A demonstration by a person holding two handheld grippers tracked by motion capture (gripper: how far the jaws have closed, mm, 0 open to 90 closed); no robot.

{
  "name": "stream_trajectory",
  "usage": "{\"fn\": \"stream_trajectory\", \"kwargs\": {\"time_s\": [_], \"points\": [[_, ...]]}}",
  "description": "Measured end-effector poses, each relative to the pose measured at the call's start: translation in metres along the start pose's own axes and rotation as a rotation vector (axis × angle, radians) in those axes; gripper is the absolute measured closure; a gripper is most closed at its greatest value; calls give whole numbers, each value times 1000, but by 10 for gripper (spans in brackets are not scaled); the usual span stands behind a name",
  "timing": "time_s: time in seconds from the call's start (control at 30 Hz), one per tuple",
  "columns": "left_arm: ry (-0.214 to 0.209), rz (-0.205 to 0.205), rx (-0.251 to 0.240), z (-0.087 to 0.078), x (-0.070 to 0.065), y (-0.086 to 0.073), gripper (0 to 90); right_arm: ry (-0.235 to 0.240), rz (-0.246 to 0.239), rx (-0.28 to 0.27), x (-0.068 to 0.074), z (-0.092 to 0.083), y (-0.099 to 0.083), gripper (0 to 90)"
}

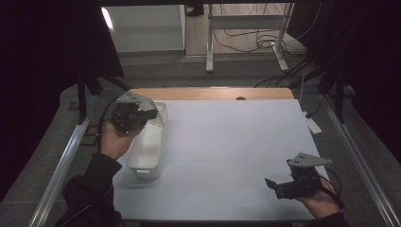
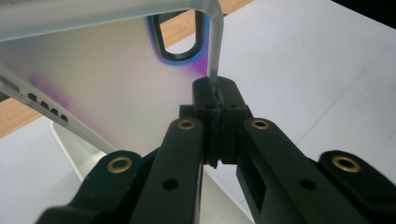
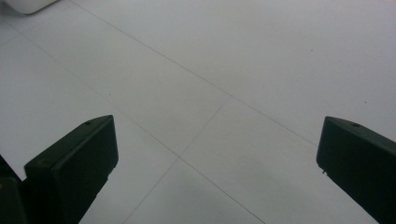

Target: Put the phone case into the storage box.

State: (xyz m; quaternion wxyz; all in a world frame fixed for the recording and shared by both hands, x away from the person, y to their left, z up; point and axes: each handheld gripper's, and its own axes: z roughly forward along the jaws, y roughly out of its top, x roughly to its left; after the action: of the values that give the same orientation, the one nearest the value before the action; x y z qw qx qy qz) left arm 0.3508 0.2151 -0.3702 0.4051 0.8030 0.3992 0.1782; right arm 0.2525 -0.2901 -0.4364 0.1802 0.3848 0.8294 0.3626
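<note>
A white plastic bin (image 1: 147, 150) stands at the left of the white table (image 1: 227, 142). Its translucent lid (image 1: 158, 118) is tilted up over the bin's far end. My left gripper (image 1: 150, 114) is shut on the lid's thin edge. In the left gripper view both black jaws meet on that edge at the left gripper (image 2: 217, 93), and the lid (image 2: 116, 79) with its oval handle hole (image 2: 180, 35) rises above part of the bin (image 2: 77, 149). My right gripper (image 1: 276, 188) hovers near the front right with jaws wide apart and nothing between them, as the right gripper (image 3: 218, 128) shows over bare table.
A wooden strip (image 1: 213, 93) edges the table's far side. Metal rails (image 1: 71, 151) run along both sides. A white power strip (image 1: 312, 124) lies off the right edge. A corner of the bin (image 3: 28, 4) shows far off in the right gripper view.
</note>
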Motion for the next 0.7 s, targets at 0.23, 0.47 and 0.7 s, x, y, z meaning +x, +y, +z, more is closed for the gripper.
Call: {"fn": "stream_trajectory", "kwargs": {"time_s": [0.23, 0.47, 0.7], "points": [[21, -10, 2, 3, 4, 2, 886, -41, 27, 3, -9, -6, -10, 0], [47, -18, 12, 8, 7, 4, 886, -72, 68, 2, -15, -13, -22, 0], [73, -32, 14, 11, 11, 6, 885, -98, 95, -3, -16, -21, -32, 0]]}}
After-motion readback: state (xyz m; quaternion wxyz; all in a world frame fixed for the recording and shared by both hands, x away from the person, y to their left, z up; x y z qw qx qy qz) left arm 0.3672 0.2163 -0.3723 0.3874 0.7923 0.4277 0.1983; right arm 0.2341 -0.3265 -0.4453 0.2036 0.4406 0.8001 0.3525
